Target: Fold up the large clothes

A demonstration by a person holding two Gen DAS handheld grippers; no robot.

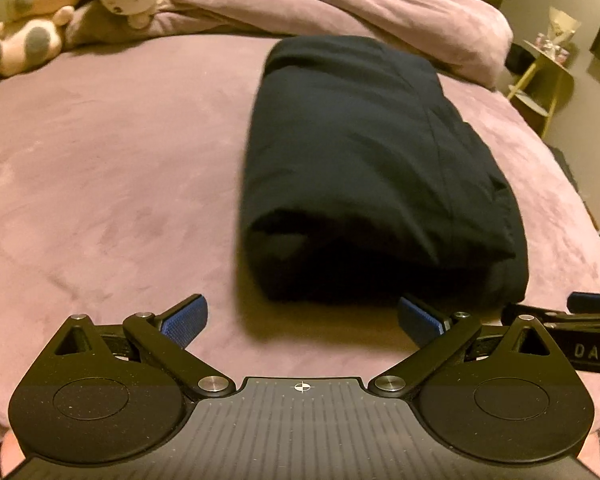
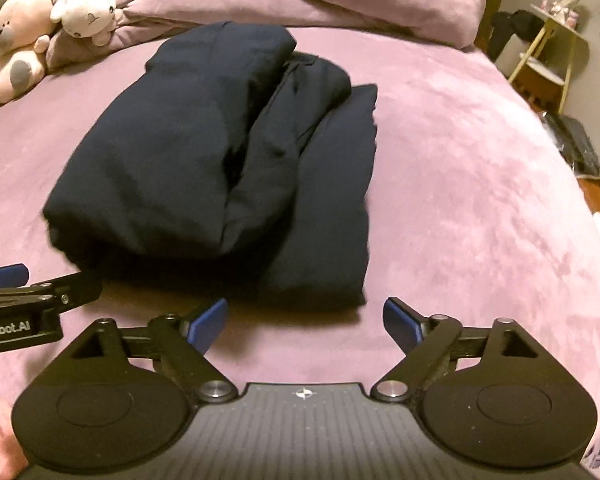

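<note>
A dark navy garment (image 1: 364,168) lies folded into a thick oblong bundle on the mauve bed (image 1: 100,160). In the right wrist view the garment (image 2: 220,160) shows several stacked layers, with a flatter layer along its right side. My left gripper (image 1: 302,322) is open just short of the bundle's near end, with nothing between its blue pads. My right gripper (image 2: 306,320) is open too, a little back from the garment's near right corner, holding nothing. Each gripper shows at the edge of the other's view: the right gripper (image 1: 592,304) and the left gripper (image 2: 4,276).
A rumpled mauve duvet (image 1: 340,4) lies across the far end of the bed. Two plush toys (image 1: 60,12) sit at the far left. Beyond the bed's right edge stand a yellow-legged side table (image 1: 544,64) and dark items on the floor (image 2: 576,144).
</note>
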